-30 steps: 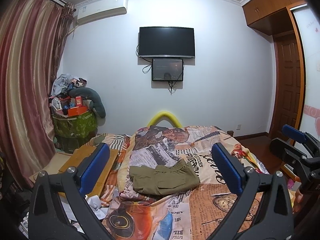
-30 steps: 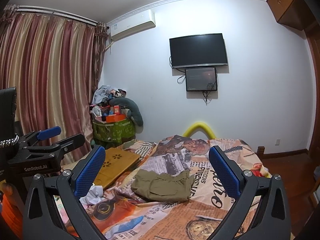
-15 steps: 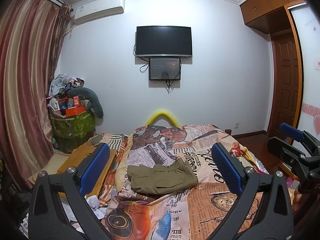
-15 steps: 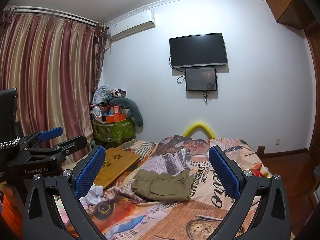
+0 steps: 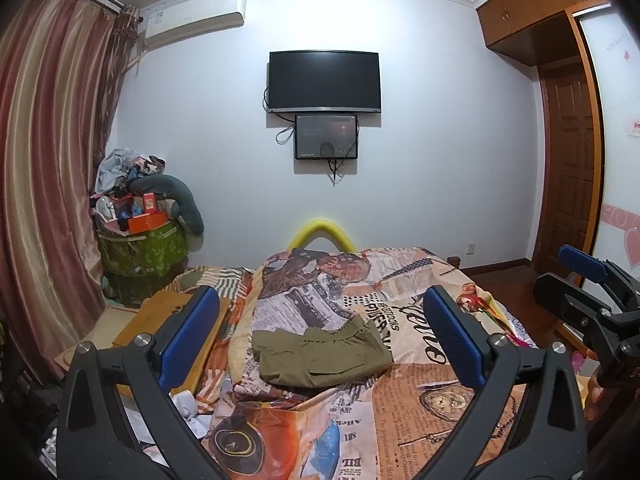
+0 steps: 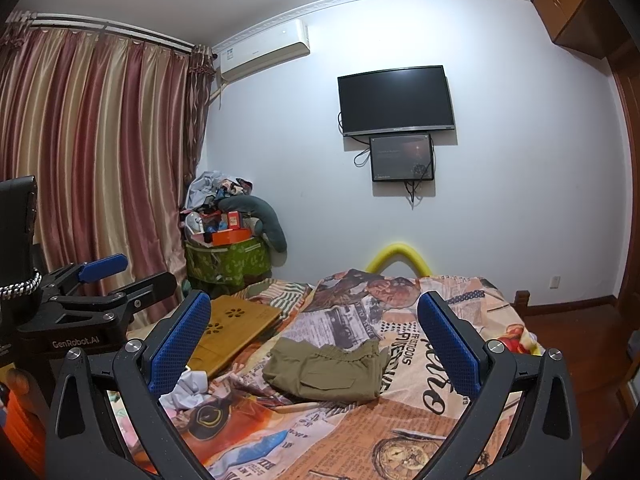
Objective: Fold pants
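Observation:
Olive green pants [image 5: 322, 354] [image 6: 326, 370] lie folded into a compact rectangle in the middle of the bed, waistband toward the far side. My left gripper [image 5: 320, 338] is held well back from them and above the bed, open, nothing between its blue pads. My right gripper [image 6: 316, 344] is likewise open and empty, raised over the near end of the bed. Each gripper shows at the edge of the other's view: the right one [image 5: 588, 292] at the far right, the left one [image 6: 100, 292] at the left.
The bed has a newspaper-print cover [image 5: 420, 392]. A wooden lap tray [image 6: 236, 328] and crumpled white paper [image 6: 188, 390] lie on its left side. A green basket piled with clutter [image 5: 140, 240] stands by the curtain. A TV [image 5: 324, 80] hangs on the far wall; a wooden door [image 5: 568, 168] is at right.
The left wrist view has drifted slightly, so the scene sits a little further left. The pants and both grippers' open state are unchanged.

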Motion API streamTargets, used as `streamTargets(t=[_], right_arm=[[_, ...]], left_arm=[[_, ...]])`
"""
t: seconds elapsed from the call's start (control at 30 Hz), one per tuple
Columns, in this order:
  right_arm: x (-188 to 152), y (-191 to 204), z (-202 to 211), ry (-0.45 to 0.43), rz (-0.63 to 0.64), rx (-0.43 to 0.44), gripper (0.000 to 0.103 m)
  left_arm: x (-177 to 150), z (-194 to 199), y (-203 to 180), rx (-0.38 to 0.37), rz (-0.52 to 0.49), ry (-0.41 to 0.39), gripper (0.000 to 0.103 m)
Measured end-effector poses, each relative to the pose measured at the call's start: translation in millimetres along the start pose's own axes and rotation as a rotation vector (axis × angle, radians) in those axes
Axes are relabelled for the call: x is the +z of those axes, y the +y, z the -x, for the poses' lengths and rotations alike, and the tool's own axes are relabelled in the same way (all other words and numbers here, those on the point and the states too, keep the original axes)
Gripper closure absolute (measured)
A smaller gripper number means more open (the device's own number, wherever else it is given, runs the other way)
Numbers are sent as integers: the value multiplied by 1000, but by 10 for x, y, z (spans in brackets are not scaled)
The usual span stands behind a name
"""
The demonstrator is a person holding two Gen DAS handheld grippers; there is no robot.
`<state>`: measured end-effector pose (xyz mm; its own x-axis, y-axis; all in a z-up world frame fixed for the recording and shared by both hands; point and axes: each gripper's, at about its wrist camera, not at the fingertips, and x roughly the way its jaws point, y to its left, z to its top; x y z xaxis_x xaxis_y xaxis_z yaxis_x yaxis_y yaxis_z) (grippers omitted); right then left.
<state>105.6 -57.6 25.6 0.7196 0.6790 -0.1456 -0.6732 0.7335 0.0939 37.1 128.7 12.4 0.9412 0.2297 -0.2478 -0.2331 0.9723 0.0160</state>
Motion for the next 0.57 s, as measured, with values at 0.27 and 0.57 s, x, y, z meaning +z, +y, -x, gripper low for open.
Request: streamTargets(t=[0.27,0.57], right_arm=[[-11,-1,3,3,0,-1,0],[-28,17,25,8,0,-2,0]], left_arm=[[-23,-22,-8,-24,-2,18,0],[-40,-31,-15,-37,-6,22,0]])
